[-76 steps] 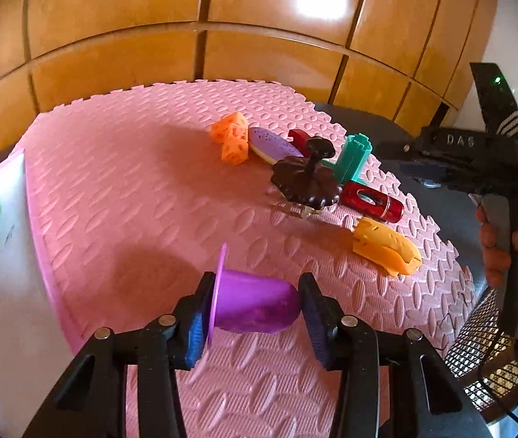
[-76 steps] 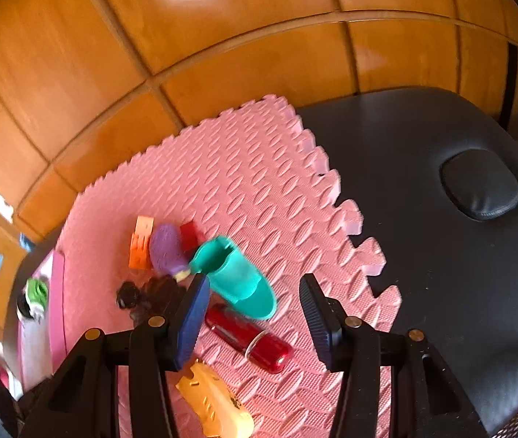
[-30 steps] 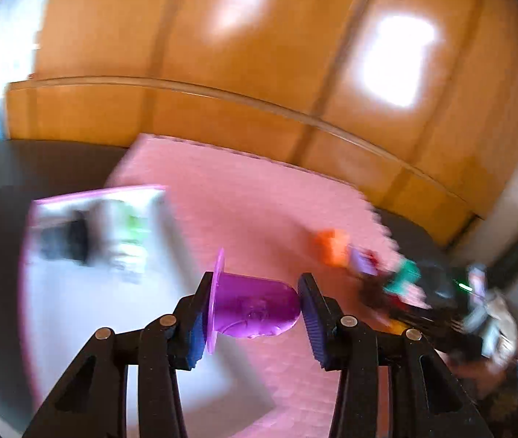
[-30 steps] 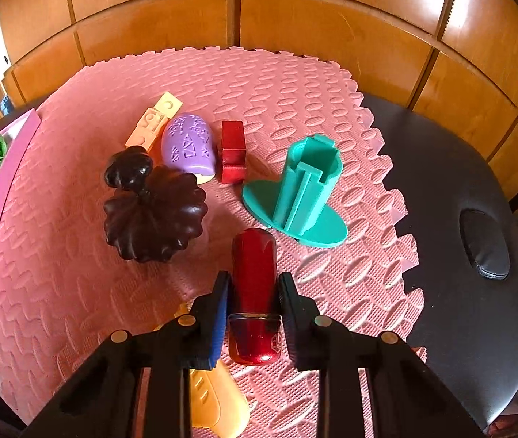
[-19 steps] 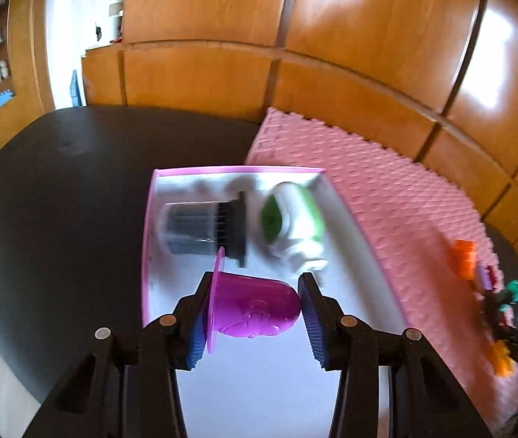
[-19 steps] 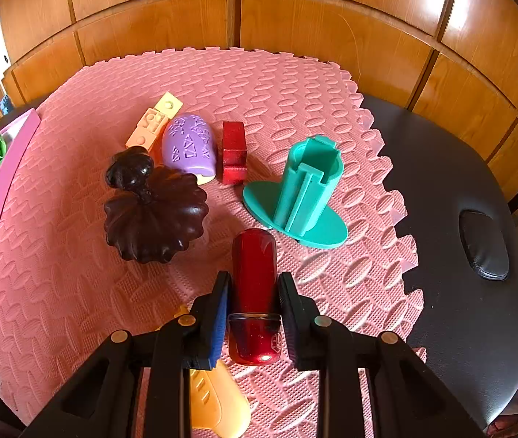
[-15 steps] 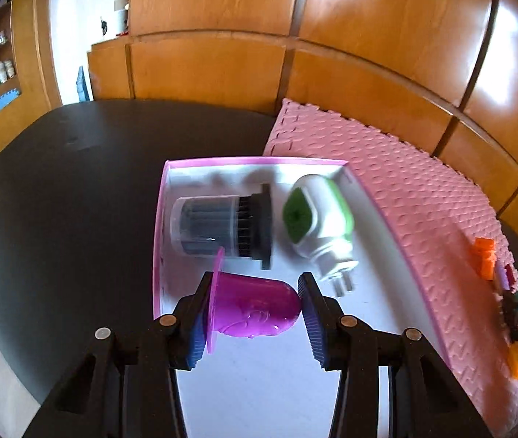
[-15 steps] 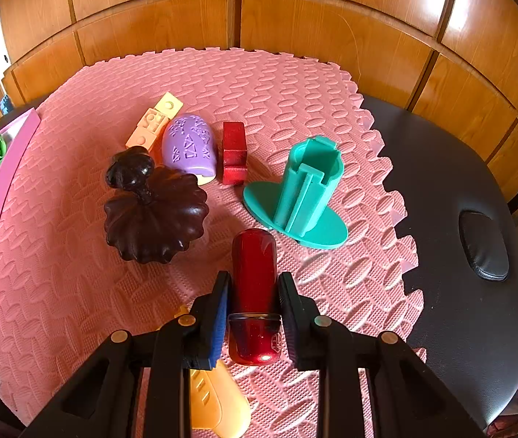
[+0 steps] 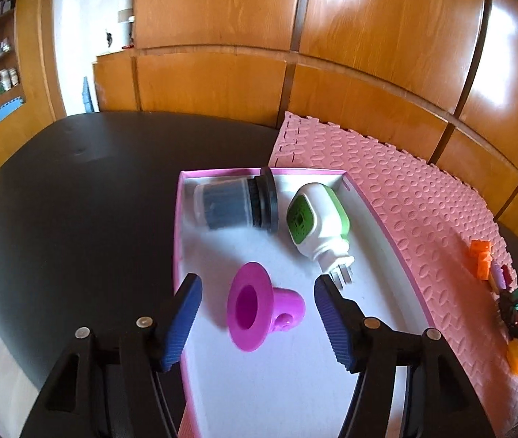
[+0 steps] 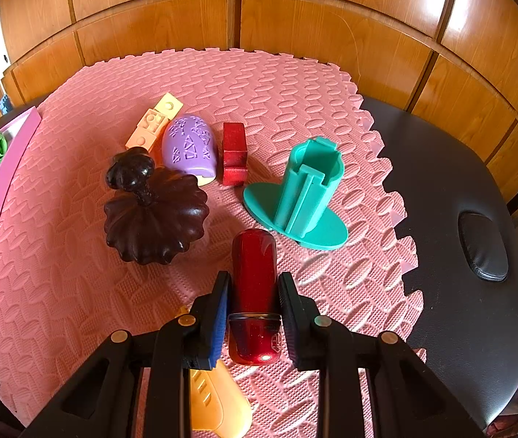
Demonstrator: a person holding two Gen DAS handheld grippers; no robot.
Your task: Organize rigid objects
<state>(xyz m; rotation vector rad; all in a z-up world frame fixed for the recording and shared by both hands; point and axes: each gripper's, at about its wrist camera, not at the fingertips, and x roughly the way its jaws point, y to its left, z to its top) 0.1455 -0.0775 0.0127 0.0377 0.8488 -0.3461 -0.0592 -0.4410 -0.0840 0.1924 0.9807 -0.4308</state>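
Left gripper [image 9: 255, 323] jaws opening, purple flanged plastic cup [image 9: 261, 310] loose between them inside pink-rimmed white tray [image 9: 178, 241]; grey cylindrical filter [image 9: 235, 204], green-white plug-in unit [image 9: 317, 219] beyond cup. Right gripper [image 10: 253, 314] pinches glossy red cylinder [image 10: 253, 292] on pink foam mat [image 10: 76, 292], right of tray.

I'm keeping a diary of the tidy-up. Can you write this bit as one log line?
left tongs: opening, purple cup loose in tray | right tongs: shut on red tube

The pink foam mat [image 10: 295, 84] is matt, embossed with raised ovals. The red cylindrical tube [image 10: 253, 292] has a glossy, metallic-looking sheen. The dark brown pumpkin-shaped ornament [image 10: 155, 215] shines smoothly. The teal flanged plastic holder [image 10: 306, 189] looks matt. The magenta flanged plastic cup [image 9: 259, 310] appears smooth. The wooden wall panels [image 9: 368, 36] are polished and reflect light.
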